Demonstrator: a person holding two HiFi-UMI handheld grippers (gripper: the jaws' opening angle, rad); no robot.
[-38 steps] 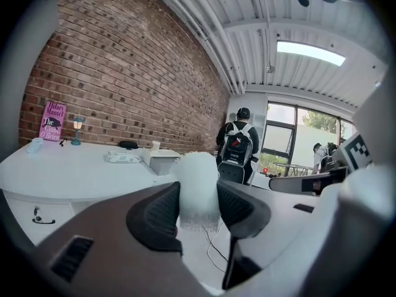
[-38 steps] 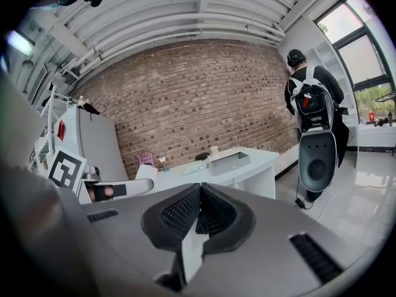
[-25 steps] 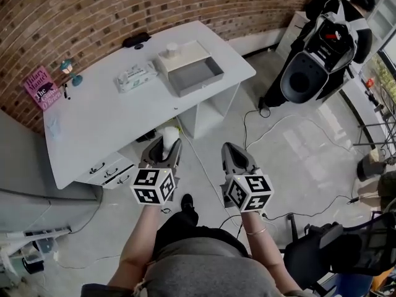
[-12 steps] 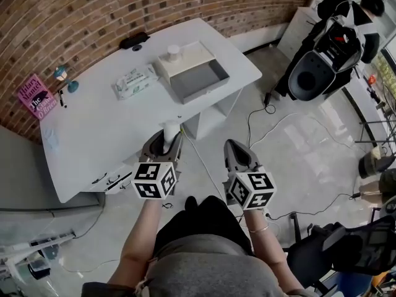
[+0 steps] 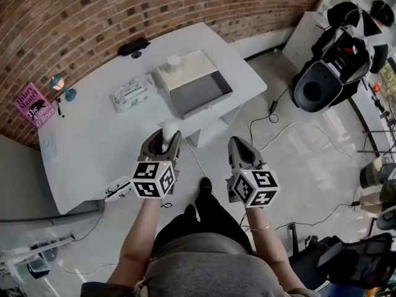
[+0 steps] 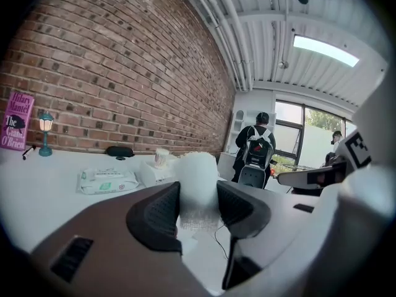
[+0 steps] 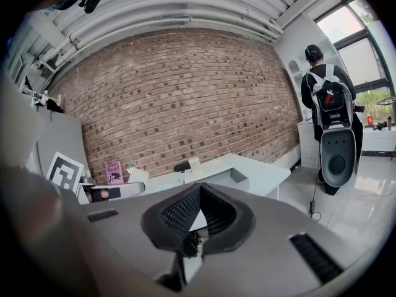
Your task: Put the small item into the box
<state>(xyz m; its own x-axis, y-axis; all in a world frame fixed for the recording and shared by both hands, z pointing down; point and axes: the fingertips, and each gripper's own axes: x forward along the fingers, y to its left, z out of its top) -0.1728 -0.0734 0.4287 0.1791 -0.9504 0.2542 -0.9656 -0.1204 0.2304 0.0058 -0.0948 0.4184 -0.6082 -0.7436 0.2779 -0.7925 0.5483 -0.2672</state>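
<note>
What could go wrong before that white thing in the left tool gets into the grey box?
The left gripper pinches the white item only near its bottom, so it could tip or slip out while carried. The paper cup stands beside the open grey box; a low approach might knock it over. A cable trails on the floor near the person's feet, a possible trip.

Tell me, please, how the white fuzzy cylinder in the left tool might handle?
The white, fuzzy-edged cylinder is probably soft and light, given its fluffy outline. Gripped by the left tool, it may squash. Tall and narrow, it could tip when released.
</note>
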